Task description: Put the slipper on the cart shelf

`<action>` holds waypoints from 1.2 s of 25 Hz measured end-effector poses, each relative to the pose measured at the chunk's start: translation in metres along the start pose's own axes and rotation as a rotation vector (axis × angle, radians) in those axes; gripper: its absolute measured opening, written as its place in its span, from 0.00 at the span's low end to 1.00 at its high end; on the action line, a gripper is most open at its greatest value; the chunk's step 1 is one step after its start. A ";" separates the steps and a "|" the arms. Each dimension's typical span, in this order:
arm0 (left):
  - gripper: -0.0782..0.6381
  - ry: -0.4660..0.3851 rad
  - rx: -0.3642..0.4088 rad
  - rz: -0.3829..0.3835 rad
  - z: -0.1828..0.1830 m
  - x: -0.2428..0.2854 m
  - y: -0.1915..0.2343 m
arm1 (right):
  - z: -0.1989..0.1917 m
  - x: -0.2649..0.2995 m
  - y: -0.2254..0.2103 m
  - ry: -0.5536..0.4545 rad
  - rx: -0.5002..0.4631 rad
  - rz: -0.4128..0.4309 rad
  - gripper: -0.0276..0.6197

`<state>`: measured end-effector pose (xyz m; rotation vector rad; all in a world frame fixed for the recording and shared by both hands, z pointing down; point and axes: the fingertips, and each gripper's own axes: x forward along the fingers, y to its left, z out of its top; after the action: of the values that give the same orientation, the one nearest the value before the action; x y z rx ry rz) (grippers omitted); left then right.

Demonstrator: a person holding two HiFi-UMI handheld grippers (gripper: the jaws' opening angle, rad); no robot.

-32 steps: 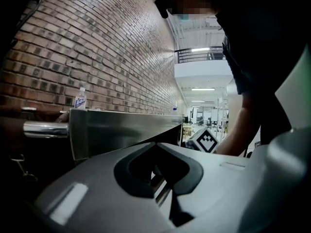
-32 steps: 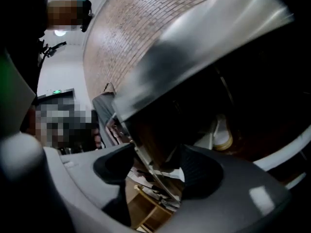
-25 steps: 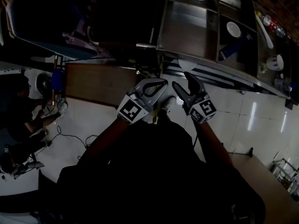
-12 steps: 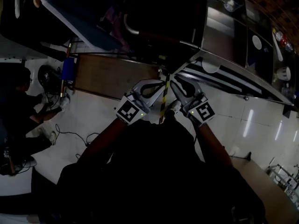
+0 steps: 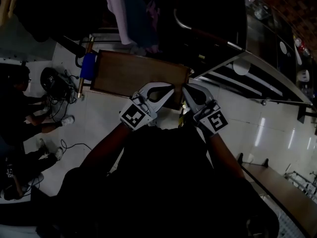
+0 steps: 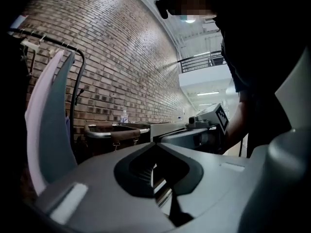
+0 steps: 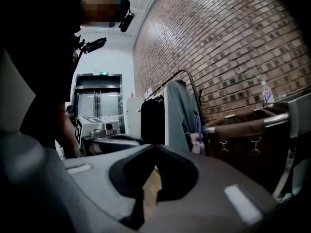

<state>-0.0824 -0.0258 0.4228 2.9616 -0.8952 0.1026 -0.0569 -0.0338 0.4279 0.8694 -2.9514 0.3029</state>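
Note:
No slipper shows in any view. My left gripper (image 5: 171,88) and right gripper (image 5: 184,88) hang side by side close in front of the person's dark body, above a brown wooden board (image 5: 133,76). In the left gripper view, the left gripper (image 6: 154,143) has its jaws meeting at the tips with nothing between them. The right gripper (image 7: 155,145) is likewise shut and empty. The metal cart (image 5: 262,78) with its shelves stands to the right of the grippers. Its leather-wrapped handle (image 7: 243,125) is in the right gripper view.
A clothes rack with hanging garments (image 5: 131,14) stands beyond the board, before a brick wall (image 6: 121,57). People (image 5: 20,103) sit on the white tiled floor at the left among cables (image 5: 69,143). A wooden bench (image 5: 282,182) lies at the lower right.
The right gripper's jaws have gone from wide apart to shut. The head view has swung, so the cart now lies further right and the board sits under both grippers.

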 end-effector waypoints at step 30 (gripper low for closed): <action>0.11 -0.029 0.000 0.012 0.023 -0.058 -0.044 | 0.017 -0.004 0.087 0.013 -0.045 0.045 0.04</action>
<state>-0.1047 0.0415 0.3947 2.9653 -0.9164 0.0603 -0.1004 0.0368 0.3957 0.7940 -2.9566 0.2420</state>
